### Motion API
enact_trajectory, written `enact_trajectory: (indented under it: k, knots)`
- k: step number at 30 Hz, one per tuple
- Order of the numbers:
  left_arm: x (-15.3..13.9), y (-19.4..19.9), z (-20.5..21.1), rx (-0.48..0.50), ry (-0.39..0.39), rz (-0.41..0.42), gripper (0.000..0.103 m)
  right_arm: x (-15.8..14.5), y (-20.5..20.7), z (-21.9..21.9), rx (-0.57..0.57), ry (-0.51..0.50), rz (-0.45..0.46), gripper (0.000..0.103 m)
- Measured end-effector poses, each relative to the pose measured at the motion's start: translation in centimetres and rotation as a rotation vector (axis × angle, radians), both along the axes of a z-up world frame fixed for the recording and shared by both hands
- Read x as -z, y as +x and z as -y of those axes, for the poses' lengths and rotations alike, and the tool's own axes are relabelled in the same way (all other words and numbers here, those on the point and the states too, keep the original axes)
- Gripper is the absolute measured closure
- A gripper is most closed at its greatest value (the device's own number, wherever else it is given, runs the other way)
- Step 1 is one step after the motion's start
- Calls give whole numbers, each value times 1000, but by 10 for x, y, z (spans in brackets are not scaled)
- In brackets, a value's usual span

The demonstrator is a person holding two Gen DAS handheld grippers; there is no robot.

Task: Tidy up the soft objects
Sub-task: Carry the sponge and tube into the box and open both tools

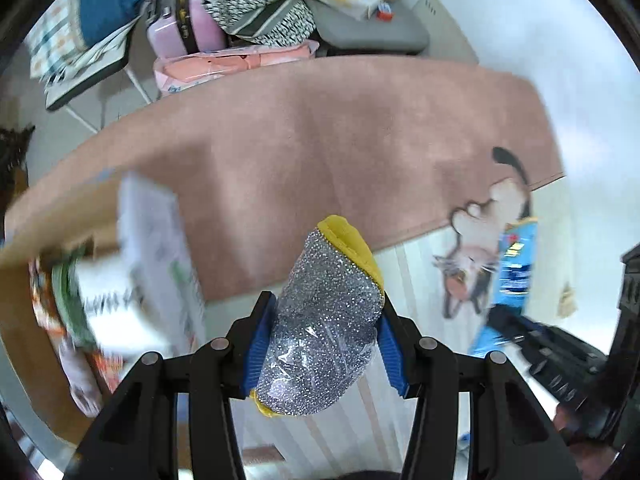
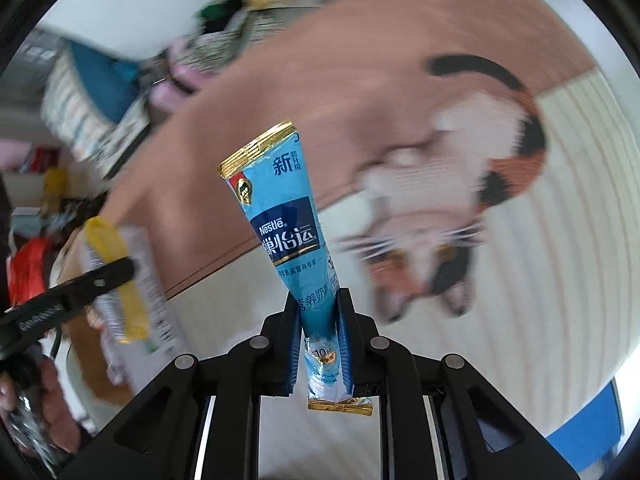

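Observation:
My left gripper (image 1: 324,312) is shut on a silver glittery scouring sponge with a yellow back (image 1: 326,328), held in the air above the cloth. In the right wrist view the same sponge (image 2: 118,280) and the left gripper (image 2: 120,270) show at the left, blurred. My right gripper (image 2: 318,300) is shut on a blue Nestle powder sachet with gold ends (image 2: 288,220), held upright. That sachet (image 1: 514,264) and the right gripper (image 1: 512,330) show at the right of the left wrist view.
A pink cloth (image 1: 320,140) and a striped cloth with a cat picture (image 1: 476,248) cover the surface. A cardboard box (image 1: 24,320) with a white carton (image 1: 144,264) sits at the left. Chairs piled with bags and a pink suitcase (image 1: 184,20) stand behind.

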State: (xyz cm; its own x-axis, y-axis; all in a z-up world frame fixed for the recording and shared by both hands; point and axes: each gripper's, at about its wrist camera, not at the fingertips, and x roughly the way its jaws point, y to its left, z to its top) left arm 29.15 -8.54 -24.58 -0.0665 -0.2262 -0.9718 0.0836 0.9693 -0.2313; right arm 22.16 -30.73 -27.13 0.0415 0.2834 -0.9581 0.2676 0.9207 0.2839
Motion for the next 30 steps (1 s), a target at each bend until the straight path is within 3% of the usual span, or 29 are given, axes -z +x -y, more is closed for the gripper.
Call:
enact_trajectory:
  k: [6, 13, 16, 21, 30]
  knots:
    - [-42, -40, -77, -98, -47, 34, 57, -57, -16, -115, -148, 54, 64, 86]
    - [-56, -56, -219, -276, 59, 35, 57, -71, -4, -226, -234, 17, 64, 86]
    - [-45, -57, -267, -340, 98, 8, 57, -69, 7, -265, -245, -10, 48, 86]
    - [-6, -50, -325, -408, 141, -74, 57, -38, 26, -307, -277, -91, 5, 86]
    - [40, -42, -348, -414, 150, -189, 53, 8, 50, -328, -297, -241, -65, 86]
